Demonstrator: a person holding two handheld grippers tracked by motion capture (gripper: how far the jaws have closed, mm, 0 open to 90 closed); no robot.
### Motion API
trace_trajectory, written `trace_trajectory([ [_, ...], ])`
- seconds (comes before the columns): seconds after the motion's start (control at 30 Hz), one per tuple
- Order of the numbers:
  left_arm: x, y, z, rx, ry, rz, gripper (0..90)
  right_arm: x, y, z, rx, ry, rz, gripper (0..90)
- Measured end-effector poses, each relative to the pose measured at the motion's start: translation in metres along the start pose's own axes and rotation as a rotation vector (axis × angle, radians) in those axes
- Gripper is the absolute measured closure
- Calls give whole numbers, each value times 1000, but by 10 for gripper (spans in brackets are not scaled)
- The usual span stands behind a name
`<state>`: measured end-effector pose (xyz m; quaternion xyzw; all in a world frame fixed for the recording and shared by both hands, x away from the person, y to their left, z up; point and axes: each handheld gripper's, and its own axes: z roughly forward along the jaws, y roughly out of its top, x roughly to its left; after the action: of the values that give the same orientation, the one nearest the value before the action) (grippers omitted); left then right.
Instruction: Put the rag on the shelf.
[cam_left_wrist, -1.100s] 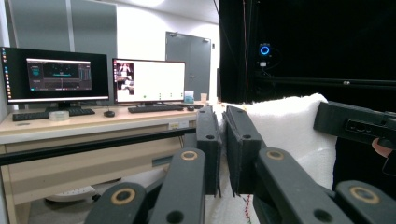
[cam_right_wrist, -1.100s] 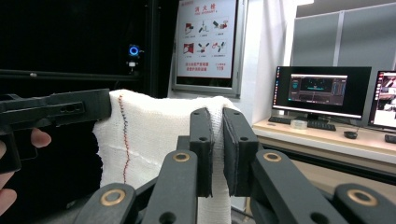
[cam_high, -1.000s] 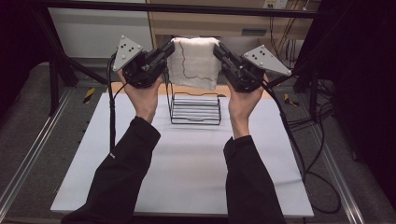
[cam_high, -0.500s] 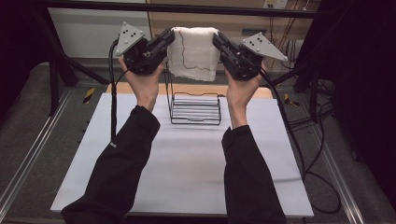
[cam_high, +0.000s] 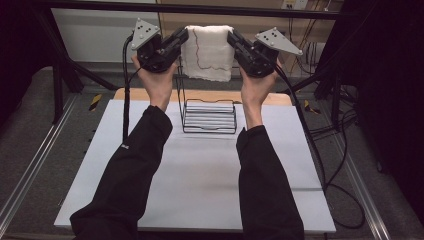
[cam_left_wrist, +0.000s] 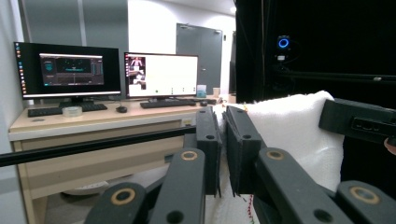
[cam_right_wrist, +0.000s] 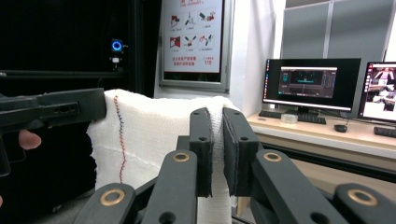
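Observation:
A white towel (cam_high: 207, 52) with a thin dark stitched line hangs stretched between my two grippers, high above the table's far edge. My left gripper (cam_high: 181, 37) is shut on its left top corner, my right gripper (cam_high: 233, 39) on its right top corner. In the left gripper view the towel (cam_left_wrist: 294, 130) runs from my pinched jaws across to the other gripper (cam_left_wrist: 359, 121). In the right gripper view the towel (cam_right_wrist: 154, 135) shows red and blue stitching, and its edge is clamped between my jaws. A black wire rack (cam_high: 209, 115) stands on the table below the towel.
The white table top (cam_high: 200, 185) spreads under both forearms, with a wooden strip (cam_high: 150, 94) along its far edge. Black frame bars and cables stand at both sides. Desks with monitors (cam_left_wrist: 161, 74) lie beyond the table.
Both hands have lifted the towel higher and farther from the person, so it now hangs above the rack's back instead of just over it. Both grips are unchanged.

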<state>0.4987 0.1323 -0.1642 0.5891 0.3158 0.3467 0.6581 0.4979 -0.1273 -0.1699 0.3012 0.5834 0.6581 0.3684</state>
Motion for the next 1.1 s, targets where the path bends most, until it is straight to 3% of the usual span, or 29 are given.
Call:
trace_trajectory([
  [0.2,4,-3,6,23,8,8,842,-4,-1,8,7,-3,-1,831],
  [0.33,7,-3,11,30,15,-8,841,-8,-3,13,14,-1,7,831],
  [0.83,17,-6,28,62,26,24,841,-22,-8,33,52,4,20,828],
  [1.1,20,-18,27,80,26,24,841,-24,-19,36,70,12,33,828],
])
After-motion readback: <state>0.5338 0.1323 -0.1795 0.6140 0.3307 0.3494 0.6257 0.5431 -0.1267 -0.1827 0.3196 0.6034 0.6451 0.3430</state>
